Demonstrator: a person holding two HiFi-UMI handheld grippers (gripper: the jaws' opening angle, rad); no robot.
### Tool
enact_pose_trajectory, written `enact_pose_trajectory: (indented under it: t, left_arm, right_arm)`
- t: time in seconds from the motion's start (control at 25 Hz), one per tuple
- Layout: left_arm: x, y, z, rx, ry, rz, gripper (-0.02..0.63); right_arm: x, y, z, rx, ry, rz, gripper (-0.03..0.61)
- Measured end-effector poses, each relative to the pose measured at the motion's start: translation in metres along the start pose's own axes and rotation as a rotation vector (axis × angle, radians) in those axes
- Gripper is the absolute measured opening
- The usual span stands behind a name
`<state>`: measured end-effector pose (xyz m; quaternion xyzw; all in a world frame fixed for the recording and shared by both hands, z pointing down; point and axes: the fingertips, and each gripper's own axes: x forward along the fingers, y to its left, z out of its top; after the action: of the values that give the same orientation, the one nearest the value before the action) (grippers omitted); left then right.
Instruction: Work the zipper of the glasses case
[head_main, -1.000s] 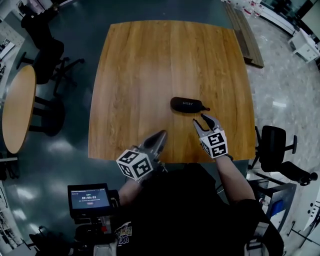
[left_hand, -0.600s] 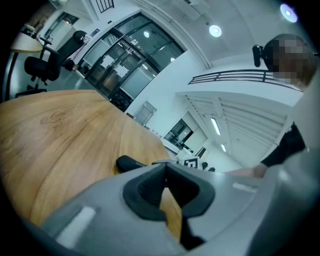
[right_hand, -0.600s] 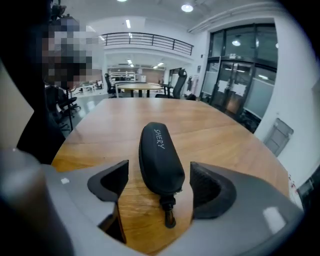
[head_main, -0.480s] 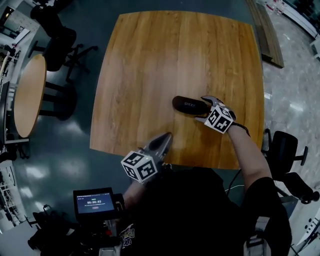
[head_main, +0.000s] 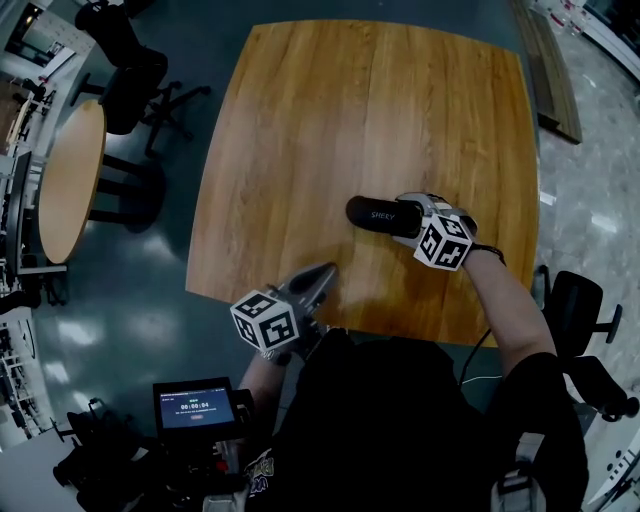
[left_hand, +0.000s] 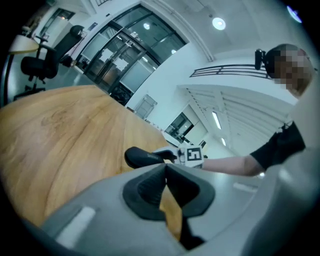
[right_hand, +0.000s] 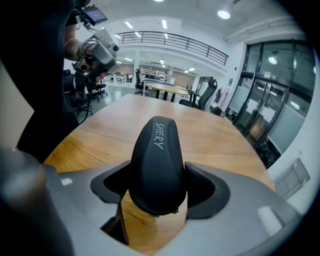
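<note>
Gripped case (right_hand: 157, 160) end on table (head_main: 350, 110) with right gripper (head_main: 408, 218), jaws just closing onto both sides. Held left gripper (head_main: 325, 274) shut, empty, at near table edge.

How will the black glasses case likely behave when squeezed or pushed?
The glasses case shows no dent between the right hand-held gripper, whose jaws have just been closing on it: probably stiff. Its smooth rounded shell may slip from the pads. Lying flat on the table, it looks likelier to slide than roll.
</note>
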<state>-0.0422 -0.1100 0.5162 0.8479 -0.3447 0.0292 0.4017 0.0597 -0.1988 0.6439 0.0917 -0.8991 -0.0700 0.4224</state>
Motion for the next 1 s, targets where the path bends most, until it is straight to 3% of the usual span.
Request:
enact_pose_trajectory:
  t: [0.04,0.12,0.24,0.36,0.48,0.6,0.72,0.88,1.0]
  left_arm:
    - [-0.001,0.005,0.007,0.036,0.011,-0.001,0.006]
    - [0.000,0.010,0.019,0.111,0.049,-0.020,0.135]
    - [0.009,0.008,0.038,0.233,0.146,-0.083,0.230]
    - [0.023,-0.018,0.032,0.365,0.377,-0.259,0.325]
    - [0.030,-0.054,0.007,0.478,0.612,-0.445,0.356]
    - [0.031,-0.077,-0.009,0.520,0.729,-0.561,0.353]
    - [0.028,-0.084,-0.016,0.534,0.764,-0.605,0.324]
    - [0.017,-0.093,-0.009,0.498,0.685,-0.631,0.288]
    - [0.023,-0.093,-0.001,0.468,0.594,-0.627,0.281]
  right_arm:
    - [-0.009,0.002,0.010,-0.052,-0.014,-0.014,0.325]
    - [-0.032,0.010,0.030,-0.187,-0.032,-0.041,0.325]
    - [-0.070,0.029,0.059,-0.460,-0.020,-0.067,0.324]
    - [-0.097,0.048,0.092,-0.718,0.008,-0.073,0.324]
    - [-0.112,0.067,0.118,-0.863,0.016,-0.070,0.324]
    - [-0.117,0.078,0.133,-0.944,0.037,-0.075,0.324]
    - [-0.120,0.082,0.142,-0.970,0.057,-0.088,0.325]
    - [-0.127,0.088,0.148,-0.930,0.064,-0.108,0.329]
    - [-0.142,0.080,0.146,-0.822,0.026,-0.121,0.357]
